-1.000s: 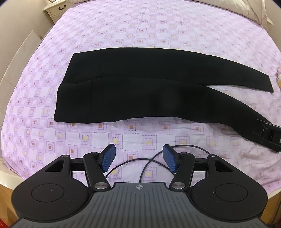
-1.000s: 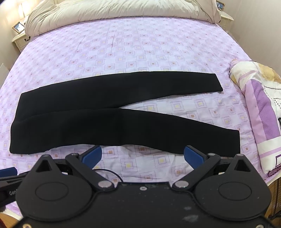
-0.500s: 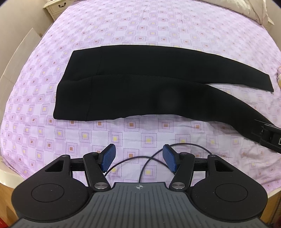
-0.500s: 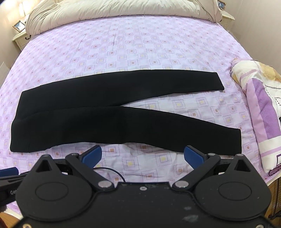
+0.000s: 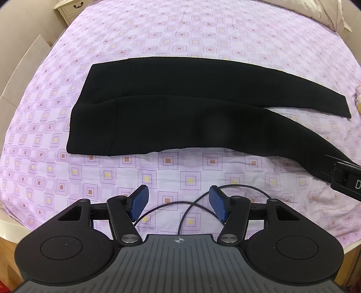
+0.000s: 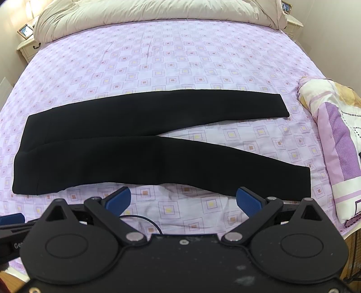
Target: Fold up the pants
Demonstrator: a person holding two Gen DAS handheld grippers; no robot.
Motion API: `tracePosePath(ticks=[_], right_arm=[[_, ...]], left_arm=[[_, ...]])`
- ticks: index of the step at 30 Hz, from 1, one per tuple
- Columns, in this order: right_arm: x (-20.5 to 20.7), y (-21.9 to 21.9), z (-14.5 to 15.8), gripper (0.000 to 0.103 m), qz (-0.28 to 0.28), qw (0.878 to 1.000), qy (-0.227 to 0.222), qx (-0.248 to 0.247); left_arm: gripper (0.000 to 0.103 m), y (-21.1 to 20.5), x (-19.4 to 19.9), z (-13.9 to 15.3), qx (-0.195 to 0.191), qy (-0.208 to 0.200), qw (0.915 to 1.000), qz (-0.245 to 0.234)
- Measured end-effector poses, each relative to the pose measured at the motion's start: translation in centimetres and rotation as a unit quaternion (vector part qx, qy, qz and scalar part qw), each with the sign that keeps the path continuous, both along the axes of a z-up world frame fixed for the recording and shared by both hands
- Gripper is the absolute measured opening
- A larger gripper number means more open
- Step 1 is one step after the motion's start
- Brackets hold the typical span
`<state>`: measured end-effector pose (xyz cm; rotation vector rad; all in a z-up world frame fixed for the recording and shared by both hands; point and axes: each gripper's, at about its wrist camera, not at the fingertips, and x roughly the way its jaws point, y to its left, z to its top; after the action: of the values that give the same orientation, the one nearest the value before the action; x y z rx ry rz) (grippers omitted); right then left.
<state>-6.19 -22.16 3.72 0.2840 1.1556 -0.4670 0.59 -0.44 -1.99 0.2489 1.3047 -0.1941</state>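
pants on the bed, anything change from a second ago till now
Nothing visibly changed. The black pants lie flat on the purple bedspread with legs splayed, as before, and both the left claw and the right claw hang open and empty short of the near leg.

A bedroom: quilted bed, duvet, nightstand.
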Motion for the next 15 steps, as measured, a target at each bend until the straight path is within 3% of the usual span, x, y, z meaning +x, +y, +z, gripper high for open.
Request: tracePosePath(ticks=[12, 15], right_arm=[[0.01, 0.11, -0.38, 0.103, -0.005, 1.0, -0.011, 0.0], [-0.12, 0.02, -0.83, 0.096, -0.014, 1.0, -0.014, 0.001]], left_arm=[[0.056, 0.22, 0.45, -0.41, -0.001, 0.005, 1.0, -0.006], [0.051, 0.38, 0.73, -0.8, -0.008, 0.01, 0.9998, -0.014]])
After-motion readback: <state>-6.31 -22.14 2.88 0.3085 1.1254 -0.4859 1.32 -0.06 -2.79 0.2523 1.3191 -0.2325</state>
